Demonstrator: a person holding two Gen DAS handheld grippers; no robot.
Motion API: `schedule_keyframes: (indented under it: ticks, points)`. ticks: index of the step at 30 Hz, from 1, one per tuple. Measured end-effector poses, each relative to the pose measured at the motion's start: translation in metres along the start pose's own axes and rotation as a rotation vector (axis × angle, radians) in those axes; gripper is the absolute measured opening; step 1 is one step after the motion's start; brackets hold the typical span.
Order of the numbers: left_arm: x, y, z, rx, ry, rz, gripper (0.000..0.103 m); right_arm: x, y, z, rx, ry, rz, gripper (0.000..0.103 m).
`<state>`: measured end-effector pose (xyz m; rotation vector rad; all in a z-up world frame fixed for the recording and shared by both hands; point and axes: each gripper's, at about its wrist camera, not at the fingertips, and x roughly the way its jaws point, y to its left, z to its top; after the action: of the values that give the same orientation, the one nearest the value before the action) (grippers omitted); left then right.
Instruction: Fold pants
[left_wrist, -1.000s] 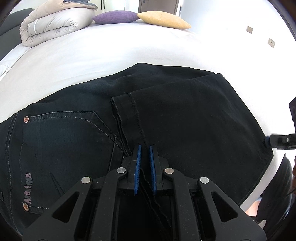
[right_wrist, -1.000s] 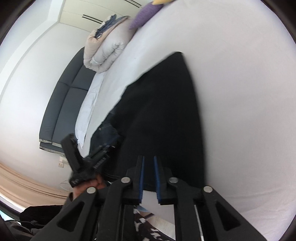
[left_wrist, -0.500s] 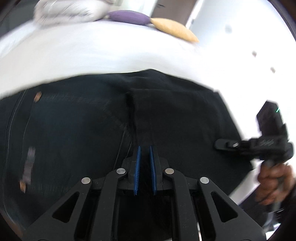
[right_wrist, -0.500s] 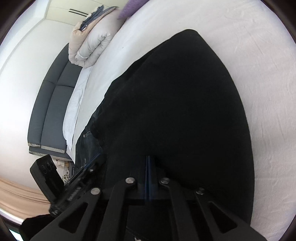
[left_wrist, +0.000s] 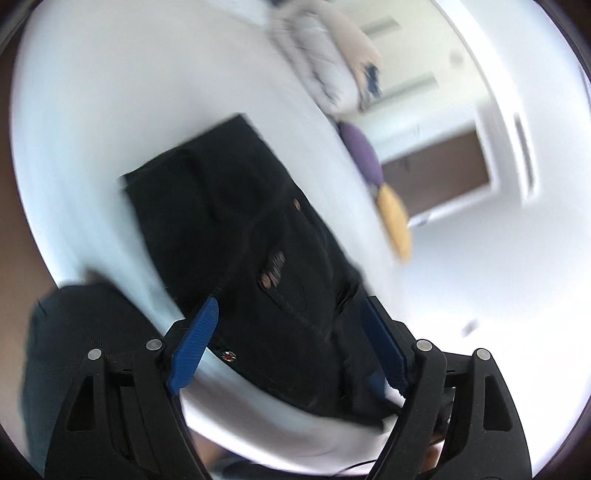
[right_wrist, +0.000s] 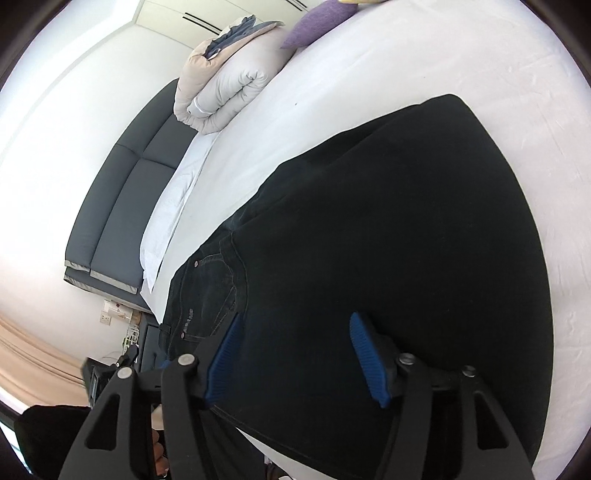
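Your left gripper (left_wrist: 288, 347) and right gripper (right_wrist: 295, 360) have just been opening, nothing pinched; the pants (right_wrist: 388, 240) lie loose on the bed (right_wrist: 406, 55), so a careless re-grab could drag the fold crooked.

The left gripper (left_wrist: 288, 339) is seen low in its own view, and its blue pads (left_wrist: 194, 345) are spread wide apart. They have just been opened, and nothing is pinched between them. The right gripper (right_wrist: 295, 354) is held low in its view too. Its jaws have just been opened and are pressed on nothing.

Lettering on pants (right_wrist: 369, 240) pocket too blurry, unreadable.
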<state>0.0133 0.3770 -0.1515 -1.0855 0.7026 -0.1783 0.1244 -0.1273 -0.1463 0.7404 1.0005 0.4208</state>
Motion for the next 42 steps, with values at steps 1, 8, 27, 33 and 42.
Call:
schedule_keyframes:
  ticks: [1,8,27,33,42]
  points:
    - [-0.004,0.01,0.003,-0.064,-0.012,-0.025,0.079,-0.001,-0.001,0.001,0.013,0.003,0.008,0.063]
    - [-0.021,0.052,0.013,-0.226,-0.058,-0.051,0.079,-0.004,-0.005,0.0,0.032,0.006,0.008,0.061]
    - [-0.011,0.101,0.041,-0.289,-0.089,-0.089,0.077,-0.003,-0.004,-0.002,0.02,0.009,-0.004,0.061]
    - [-0.017,0.097,0.043,-0.245,-0.105,-0.09,0.077,-0.003,-0.004,-0.001,0.016,0.011,-0.007,0.061]
    - [0.004,0.107,0.054,-0.297,-0.089,-0.152,0.077,-0.003,-0.004,-0.001,0.012,0.012,-0.009,0.061]
